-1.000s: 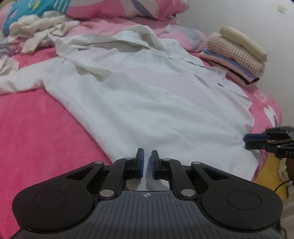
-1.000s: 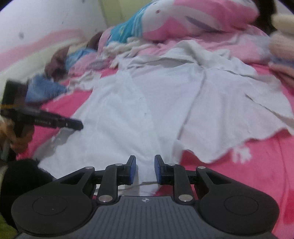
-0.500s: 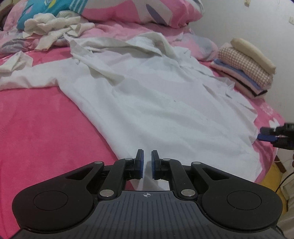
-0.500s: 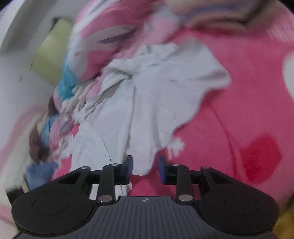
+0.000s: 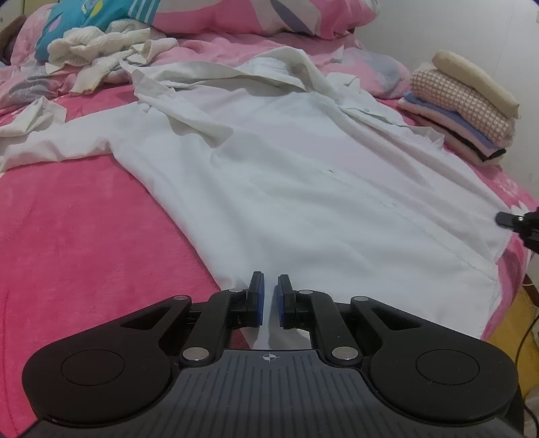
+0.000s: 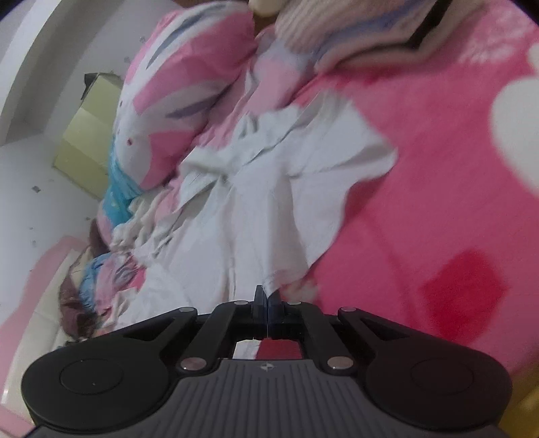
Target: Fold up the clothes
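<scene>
Pinching the near hem of the white shirt (image 5: pixel 303 209), the left gripper (image 5: pixel 270 305) has its blue pads nearly together with only a thin fold of cloth in the narrow gap between them, at the shirt's lower left corner. From there the shirt spreads away from the tool, lying mostly flat on the pink blanket (image 5: pixel 77 242), its body running up toward a rumpled collar and a loose sleeve that trails off to the left. At the far right edge of the same view the right gripper (image 5: pixel 518 222) sits at the shirt's other hem corner, tipped on its side. Seen from its own camera, the right gripper (image 6: pixel 267 301) has its jaws pressed fully together, with the edge of the white shirt (image 6: pixel 269 202) meeting the fingertips; the view is rolled and somewhat blurred, so how much cloth lies between the pads cannot be told exactly. Beyond the shirt, a stack of folded clothes (image 5: pixel 461 111) rests near the wall on the right, a heap of cream garments (image 5: pixel 101 50) lies at upper left, and a pink patterned pillow (image 5: pixel 262 17) sits behind everything.
</scene>
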`<act>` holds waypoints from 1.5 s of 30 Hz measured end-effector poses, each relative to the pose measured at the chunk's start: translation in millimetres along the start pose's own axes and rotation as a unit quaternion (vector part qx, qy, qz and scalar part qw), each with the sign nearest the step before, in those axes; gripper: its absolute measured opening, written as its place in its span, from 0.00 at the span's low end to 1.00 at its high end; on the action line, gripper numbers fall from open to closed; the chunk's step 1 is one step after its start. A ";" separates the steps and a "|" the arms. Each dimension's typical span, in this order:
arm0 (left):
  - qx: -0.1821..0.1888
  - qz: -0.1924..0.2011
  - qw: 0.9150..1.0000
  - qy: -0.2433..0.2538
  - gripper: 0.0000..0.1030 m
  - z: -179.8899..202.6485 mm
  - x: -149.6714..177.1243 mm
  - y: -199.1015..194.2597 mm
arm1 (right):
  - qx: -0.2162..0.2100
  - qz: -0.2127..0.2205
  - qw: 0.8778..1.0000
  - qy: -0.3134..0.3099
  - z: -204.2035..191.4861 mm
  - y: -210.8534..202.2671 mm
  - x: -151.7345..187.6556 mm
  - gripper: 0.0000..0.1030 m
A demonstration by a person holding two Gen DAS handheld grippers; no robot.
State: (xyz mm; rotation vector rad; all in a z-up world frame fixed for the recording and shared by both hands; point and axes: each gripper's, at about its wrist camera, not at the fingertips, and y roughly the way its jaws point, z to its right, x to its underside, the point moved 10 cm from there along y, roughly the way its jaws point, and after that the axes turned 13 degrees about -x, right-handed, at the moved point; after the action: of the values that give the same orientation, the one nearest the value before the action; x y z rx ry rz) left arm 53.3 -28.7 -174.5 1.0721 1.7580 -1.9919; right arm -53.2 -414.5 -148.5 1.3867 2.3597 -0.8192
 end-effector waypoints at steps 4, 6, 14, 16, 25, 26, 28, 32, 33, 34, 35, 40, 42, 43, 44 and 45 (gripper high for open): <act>0.002 -0.002 1.000 -0.004 0.07 -1.0 0.2 0.1 | 0.034 0.009 0.999 -0.016 13.4 -17.5 -11.8 0.00; 0.003 -0.003 1.000 -0.006 0.07 -1.4 0.4 0.2 | 0.049 0.014 0.998 -0.025 19.8 -27.6 -16.3 0.00; 0.002 -0.003 1.000 -0.001 0.07 -1.6 0.4 0.9 | 0.098 0.008 0.993 -0.058 33.8 -35.2 -18.6 0.00; 0.001 -0.003 1.000 0.002 0.07 -1.7 0.2 1.3 | 0.120 0.008 0.989 -0.083 32.6 -34.3 -20.7 0.00; 0.002 -0.001 1.000 0.006 0.07 -2.3 0.8 2.4 | 0.213 0.053 0.968 -0.121 36.1 -73.5 -28.1 0.25; 0.002 -0.001 1.000 0.006 0.07 -2.2 0.8 2.4 | 0.220 0.060 0.964 -0.133 31.9 -79.3 -29.0 0.25; 0.002 0.000 1.000 0.006 0.07 -1.6 0.9 2.2 | 0.183 0.056 0.967 -0.168 8.3 -76.6 -24.3 0.25; 0.004 0.000 1.000 0.004 0.07 -1.6 1.6 2.4 | 0.085 -0.022 0.959 -0.269 -48.5 -36.0 12.1 0.25; 0.004 0.000 1.000 0.003 0.07 -1.5 1.6 2.1 | 0.069 -0.037 0.951 -0.298 -58.7 -24.3 23.5 0.24; 0.004 0.000 1.000 0.003 0.07 -1.4 1.7 1.8 | 0.064 -0.052 0.946 -0.315 -62.9 -14.5 32.7 0.24; 0.006 0.000 1.000 0.000 0.07 -1.9 1.8 1.9 | 0.062 -0.070 0.942 -0.321 -61.7 -5.0 42.7 0.24; 0.020 0.000 1.000 -0.015 0.07 -5.1 2.5 2.5 | 0.068 -0.109 0.947 -0.294 -30.8 -4.5 76.0 0.24; 0.024 0.003 1.000 -0.015 0.07 -5.1 3.1 2.6 | 0.085 -0.123 0.945 -0.289 -32.6 -15.6 73.4 0.24; 0.026 0.005 1.000 -0.015 0.07 -4.9 3.3 2.6 | 0.095 -0.131 0.944 -0.287 -33.5 -20.3 71.2 0.24; 0.028 0.006 0.999 -0.015 0.07 -5.1 3.5 2.6 | 0.104 -0.137 0.942 -0.287 -35.0 -24.2 68.5 0.24; 0.031 0.007 0.999 -0.019 0.07 -6.1 3.4 2.2 | 0.109 -0.137 0.941 -0.290 -39.2 -25.0 63.7 0.25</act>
State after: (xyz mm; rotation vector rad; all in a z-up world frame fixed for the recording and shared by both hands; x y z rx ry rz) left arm 54.5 -22.6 -178.4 1.0568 1.6751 -2.0567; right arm -104.9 -355.5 -141.2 0.7340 2.0464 -1.3802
